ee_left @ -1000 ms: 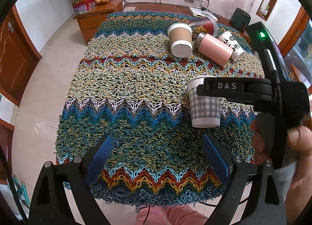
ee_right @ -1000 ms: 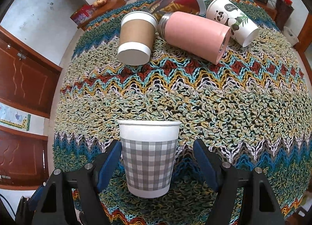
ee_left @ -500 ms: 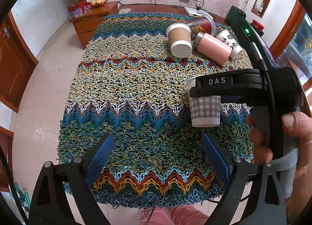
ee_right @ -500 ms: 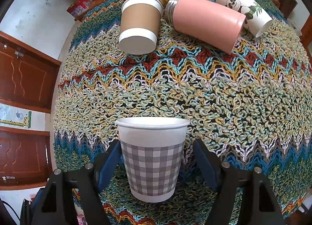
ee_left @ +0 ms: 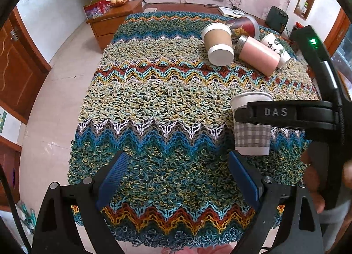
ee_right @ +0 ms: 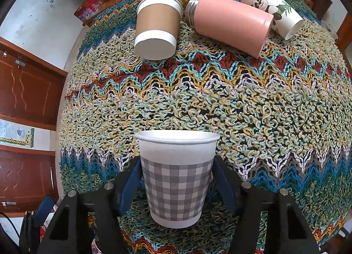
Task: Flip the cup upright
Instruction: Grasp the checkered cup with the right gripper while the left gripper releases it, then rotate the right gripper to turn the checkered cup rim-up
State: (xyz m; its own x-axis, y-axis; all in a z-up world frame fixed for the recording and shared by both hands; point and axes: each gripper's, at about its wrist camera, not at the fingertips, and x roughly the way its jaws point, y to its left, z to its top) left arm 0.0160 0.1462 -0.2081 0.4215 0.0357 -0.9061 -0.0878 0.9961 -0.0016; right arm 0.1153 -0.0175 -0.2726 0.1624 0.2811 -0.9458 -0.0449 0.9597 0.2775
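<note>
We hold the gingham paper cup (ee_right: pixel 176 179) rim-up with our right gripper (ee_right: pixel 176 179), its blue pads pressed against both sides of the thin tapered wall, so the cup sits upright with its base at or just above the loopy zigzag blanket (ee_right: pixel 264 110) over the counter. Gripping mid-wall, below the rolled rim, likely keeps the soft paper from buckling. Our left gripper (ee_left: pixel 176 179) hangs spread wide and empty near the front edge. Farther back, a brown-sleeved cup (ee_right: pixel 157 28), a smooth pink tumbler (ee_right: pixel 231 25) and a panda cup (ee_right: pixel 272 8) lie tipped on their sides.
</note>
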